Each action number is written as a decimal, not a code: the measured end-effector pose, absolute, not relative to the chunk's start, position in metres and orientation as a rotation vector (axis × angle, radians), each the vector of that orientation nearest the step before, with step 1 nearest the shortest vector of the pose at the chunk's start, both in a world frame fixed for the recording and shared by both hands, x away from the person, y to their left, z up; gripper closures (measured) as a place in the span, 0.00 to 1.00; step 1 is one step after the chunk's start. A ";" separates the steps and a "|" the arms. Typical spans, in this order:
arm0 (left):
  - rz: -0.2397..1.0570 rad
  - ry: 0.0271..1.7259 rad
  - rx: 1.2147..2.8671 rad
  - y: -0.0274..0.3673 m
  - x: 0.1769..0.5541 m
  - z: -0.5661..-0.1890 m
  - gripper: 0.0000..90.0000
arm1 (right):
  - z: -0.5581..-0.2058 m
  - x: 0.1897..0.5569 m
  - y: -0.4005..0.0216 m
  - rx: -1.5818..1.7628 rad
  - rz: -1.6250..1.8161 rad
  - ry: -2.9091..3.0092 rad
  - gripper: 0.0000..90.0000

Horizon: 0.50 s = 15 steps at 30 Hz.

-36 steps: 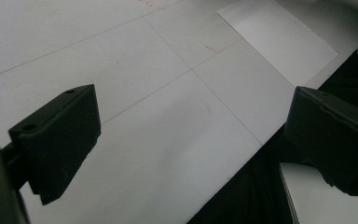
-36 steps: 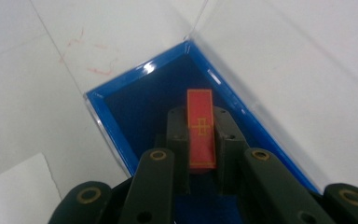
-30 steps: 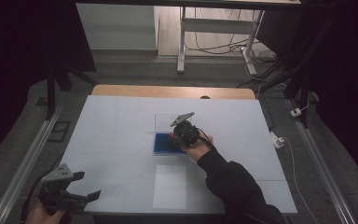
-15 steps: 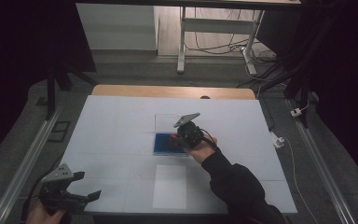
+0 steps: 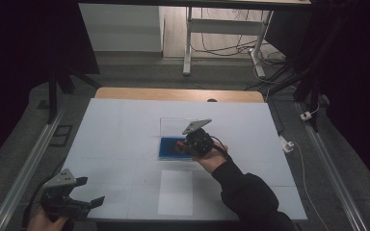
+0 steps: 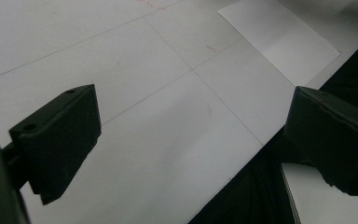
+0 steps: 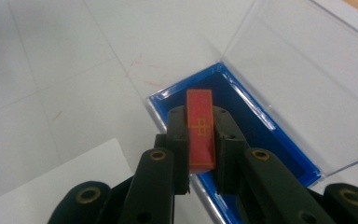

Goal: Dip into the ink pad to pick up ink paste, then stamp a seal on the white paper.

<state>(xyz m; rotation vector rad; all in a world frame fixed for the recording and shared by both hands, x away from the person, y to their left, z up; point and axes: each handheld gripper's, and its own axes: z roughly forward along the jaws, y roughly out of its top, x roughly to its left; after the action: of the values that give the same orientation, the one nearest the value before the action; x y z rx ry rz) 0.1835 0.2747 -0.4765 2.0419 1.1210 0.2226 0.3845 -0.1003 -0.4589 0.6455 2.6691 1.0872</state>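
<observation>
Since a second ago my right tongs (image 7: 200,154) have slid a little rightward over the blue tray (image 7: 279,140), clamped on the red card (image 7: 200,128), gripped by its long edges so it goes in or comes out flat. At lower left, my left tongs (image 5: 79,199) hang wide and empty over the table (image 5: 120,130), out of the way. Farther off, at frame centre, the clear lid (image 5: 173,126) stands open.

From above, the white bench (image 5: 125,144) is evenly and softly lit while the surroundings sink into near-black, and the picture is grainy and low in contrast. Ahead of the right claw (image 7: 200,140) the red tile (image 7: 200,126) is fairly sharp, with pale glare streaks on the clear lid (image 7: 303,70) beyond it. The left claw (image 6: 191,140) itself is dark and soft-edged.
</observation>
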 end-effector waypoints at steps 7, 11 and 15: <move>0.224 1.118 2.043 0.274 0.183 -0.476 0.04 | -0.460 0.375 -0.100 0.630 1.076 2.690 0.88; 0.224 1.120 2.043 0.274 0.184 -0.476 0.04 | -0.459 0.370 -0.101 0.628 1.080 2.697 0.88; 0.221 1.120 2.039 0.275 0.184 -0.477 0.04 | -0.458 0.367 -0.102 0.627 1.085 2.703 0.88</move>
<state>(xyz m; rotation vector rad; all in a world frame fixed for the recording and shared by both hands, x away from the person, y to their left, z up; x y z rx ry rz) 0.1841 0.2747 -0.4766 2.0389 1.1196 0.2209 0.3668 -0.1018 -0.4576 0.6269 2.7032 1.0851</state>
